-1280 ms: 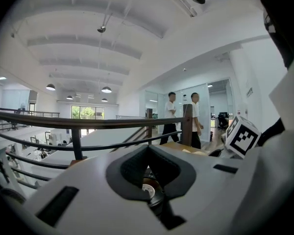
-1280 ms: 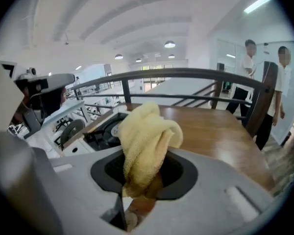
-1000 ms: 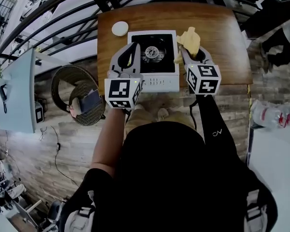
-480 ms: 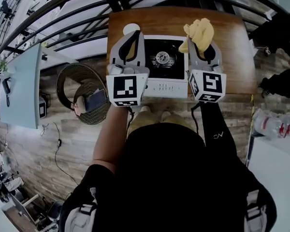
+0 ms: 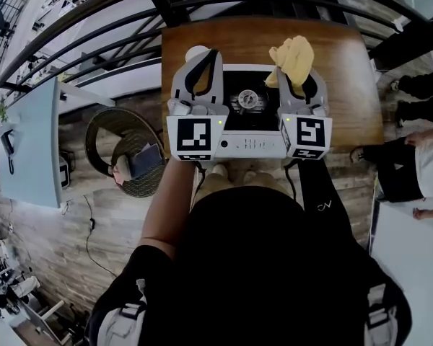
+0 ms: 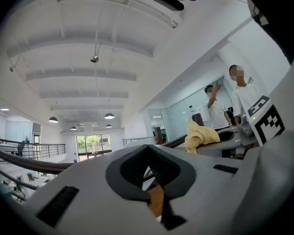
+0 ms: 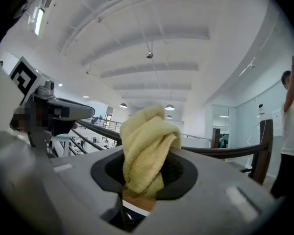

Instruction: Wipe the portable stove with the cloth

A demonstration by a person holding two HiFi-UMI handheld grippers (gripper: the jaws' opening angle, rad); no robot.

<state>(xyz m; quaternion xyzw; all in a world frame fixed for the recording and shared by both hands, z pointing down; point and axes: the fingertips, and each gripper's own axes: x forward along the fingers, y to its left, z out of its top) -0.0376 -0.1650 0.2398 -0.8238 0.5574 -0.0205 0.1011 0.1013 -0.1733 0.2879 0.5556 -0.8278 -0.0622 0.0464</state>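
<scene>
Clamped cloth [image 5: 292,53] in right hand-held gripper [image 5: 293,71] (by stove [image 5: 246,100]); left hand-held gripper [image 5: 209,52] closed, empty.

Portable stove [image 5: 249,144]: left and right sides hidden.

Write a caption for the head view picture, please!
Ready to wipe: right gripper clamps yellow cloth by the portable stove, left gripper shut and empty.

The portable stove [image 5: 249,121] sits on the table [image 5: 346,71], with the cloth [image 5: 292,56] above its right rear. A wicker chair [image 5: 101,125] stands left of the table.
</scene>
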